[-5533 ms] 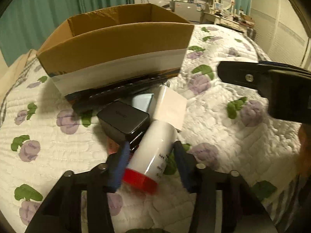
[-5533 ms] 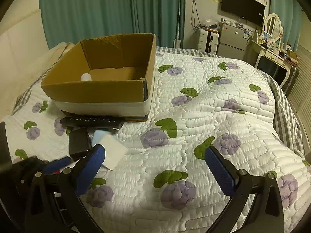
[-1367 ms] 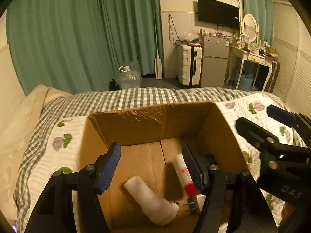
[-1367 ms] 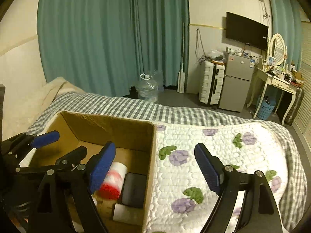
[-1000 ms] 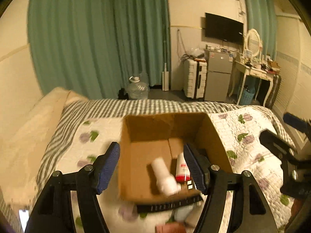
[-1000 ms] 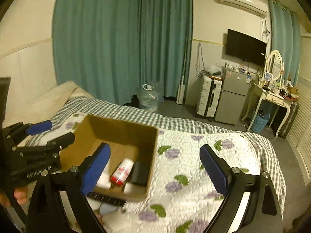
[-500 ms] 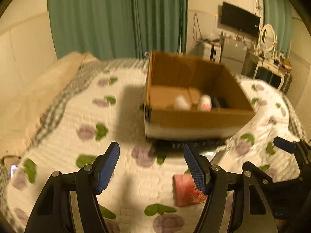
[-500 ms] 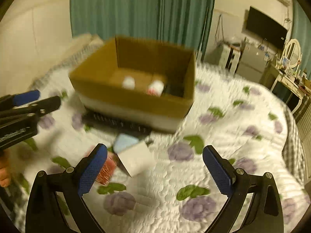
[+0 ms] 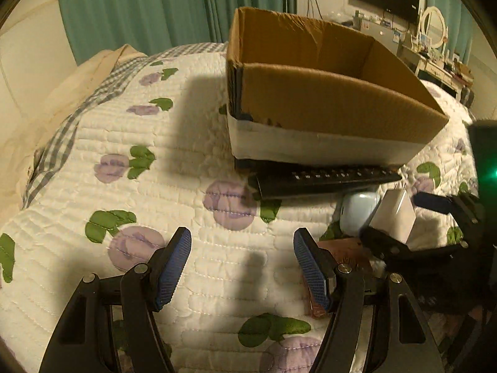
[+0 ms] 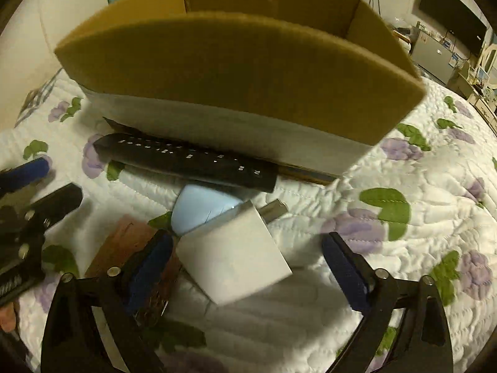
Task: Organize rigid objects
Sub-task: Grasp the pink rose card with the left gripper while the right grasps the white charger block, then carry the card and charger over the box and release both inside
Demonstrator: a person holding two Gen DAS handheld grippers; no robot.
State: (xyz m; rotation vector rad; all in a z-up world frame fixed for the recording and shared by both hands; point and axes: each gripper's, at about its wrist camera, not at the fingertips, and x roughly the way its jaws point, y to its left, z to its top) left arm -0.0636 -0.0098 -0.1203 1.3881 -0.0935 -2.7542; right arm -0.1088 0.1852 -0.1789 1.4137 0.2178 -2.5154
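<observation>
Right now you are working over the quilted bed (image 9: 192, 143), which is carrying everything, so the soft surface is letting the small items sink slightly and sit tilted. At the far side the cardboard box (image 10: 242, 71) is standing open-topped, ready to receive them. Along its near wall the black remote (image 10: 186, 161) is lying flat, apparently waiting its turn. You are holding the right hand-held gripper (image 10: 245, 267) spread wide and empty, its pads straddling the white charger block (image 10: 233, 255), which looks like the next pick; the block is leaning against the pale blue case (image 10: 198, 208) just behind it. To its left the reddish-brown wallet-like item (image 10: 124, 248) is lying partly under your left pad. You are keeping the left hand-held gripper (image 9: 242, 267) released too, grasping nothing, hovering over bare quilt to the left of the cluster.
</observation>
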